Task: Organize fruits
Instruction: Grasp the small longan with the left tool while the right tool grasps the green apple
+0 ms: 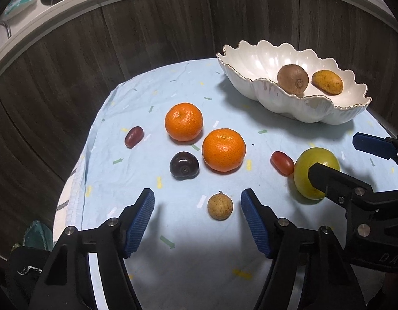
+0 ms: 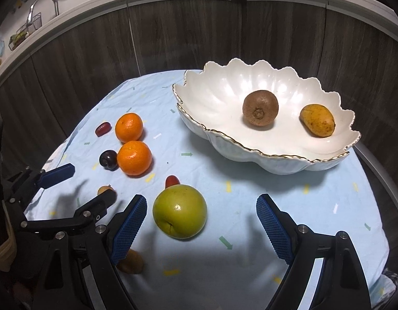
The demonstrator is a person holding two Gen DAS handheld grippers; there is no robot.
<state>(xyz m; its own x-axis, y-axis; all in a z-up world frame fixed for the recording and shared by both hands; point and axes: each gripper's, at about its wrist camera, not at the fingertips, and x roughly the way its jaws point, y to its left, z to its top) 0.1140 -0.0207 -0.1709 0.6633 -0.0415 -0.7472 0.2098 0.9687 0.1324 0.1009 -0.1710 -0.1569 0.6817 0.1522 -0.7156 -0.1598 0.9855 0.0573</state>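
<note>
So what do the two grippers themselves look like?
Both match: the left gripper and right gripper have black angular plastic frames with silver round screw heads at the joints. Each finger carries a blue ribbed pad. No cables or sleeves show.

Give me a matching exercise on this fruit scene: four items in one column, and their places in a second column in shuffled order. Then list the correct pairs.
Column 1
1. kiwi
2. small tan round fruit
3. green apple
4. dark plum

Column 2
A. on the cloth between the right gripper's open fingers
B. inside the white bowl
C. on the cloth just left of the nearer orange
D. on the cloth between the left gripper's open fingers

Pairs: 1-B, 2-D, 3-A, 4-C
</note>
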